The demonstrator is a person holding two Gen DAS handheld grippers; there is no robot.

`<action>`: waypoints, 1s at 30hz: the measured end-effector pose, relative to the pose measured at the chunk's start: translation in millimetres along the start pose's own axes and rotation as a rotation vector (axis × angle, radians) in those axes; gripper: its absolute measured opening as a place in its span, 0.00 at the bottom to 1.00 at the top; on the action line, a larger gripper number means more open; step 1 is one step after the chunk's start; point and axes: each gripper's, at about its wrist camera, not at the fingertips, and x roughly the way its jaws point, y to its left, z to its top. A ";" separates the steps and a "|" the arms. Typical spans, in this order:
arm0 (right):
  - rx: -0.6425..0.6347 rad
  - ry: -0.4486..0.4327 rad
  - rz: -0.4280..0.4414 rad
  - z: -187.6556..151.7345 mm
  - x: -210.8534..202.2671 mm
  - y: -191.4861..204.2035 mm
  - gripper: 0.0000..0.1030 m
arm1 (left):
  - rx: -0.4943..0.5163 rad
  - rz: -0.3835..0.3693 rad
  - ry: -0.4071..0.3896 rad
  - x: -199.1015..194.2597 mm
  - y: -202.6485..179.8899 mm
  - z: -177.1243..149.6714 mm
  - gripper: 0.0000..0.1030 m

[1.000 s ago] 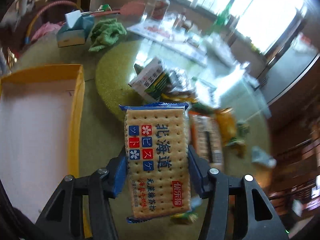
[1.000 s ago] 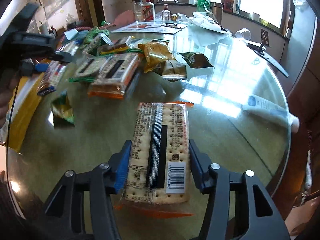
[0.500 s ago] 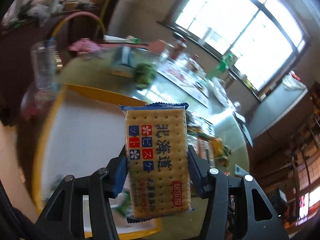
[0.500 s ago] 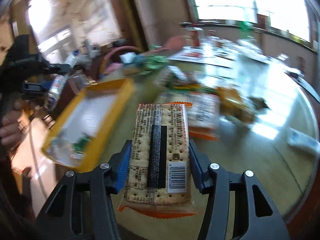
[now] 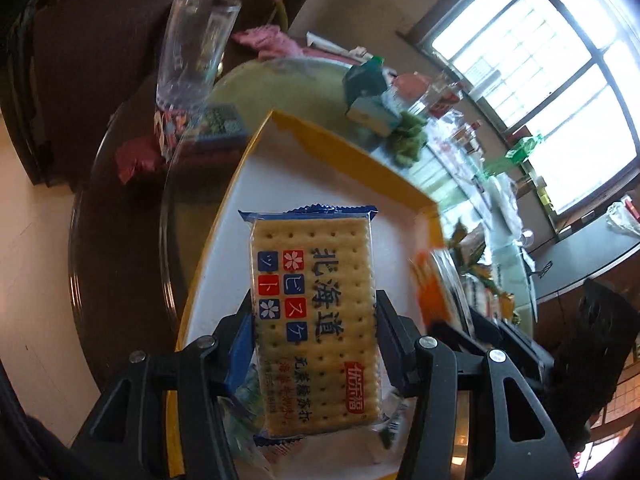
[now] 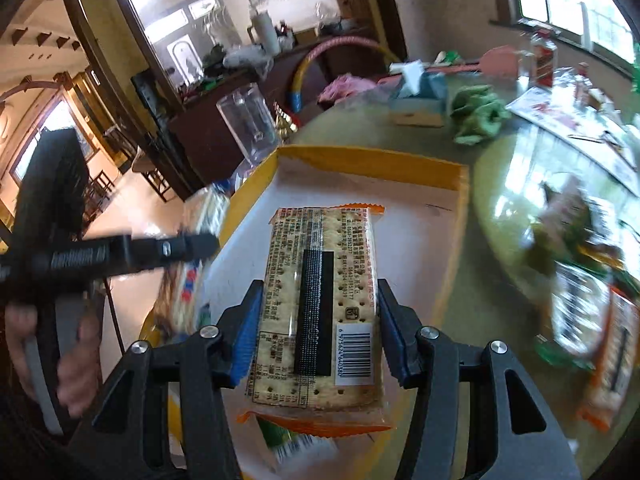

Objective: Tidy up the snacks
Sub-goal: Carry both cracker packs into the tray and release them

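Left gripper point(image 5: 314, 334) grasps a blue-edged cracker pack point(image 5: 314, 320); right gripper point(image 6: 320, 328) grasps an orange-edged cracker pack point(image 6: 318, 308), both above the yellow-rimmed tray point(image 6: 372, 162) on the counter point(image 6: 480, 300).

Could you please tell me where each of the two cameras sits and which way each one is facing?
Left wrist: behind the left claw, looking down over a blue-edged cracker pack at the yellow tray; its fingers show.
Right wrist: behind the right claw, facing the tray across an orange-edged cracker pack; the person's left hand shows.
Both share tray and clear cup.
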 end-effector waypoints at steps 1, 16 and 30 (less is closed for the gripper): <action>-0.006 0.012 -0.005 3.3 9.9 2.3 0.53 | -0.001 0.012 0.000 2.6 1.5 0.4 0.53; 0.068 0.118 -0.107 3.4 48.7 -24.7 0.60 | 0.053 0.069 0.079 33.7 3.2 10.9 0.59; 0.160 -0.156 -0.007 -64.2 -109.1 -53.6 0.79 | 0.217 -0.037 -0.131 -41.4 -83.1 -71.9 0.76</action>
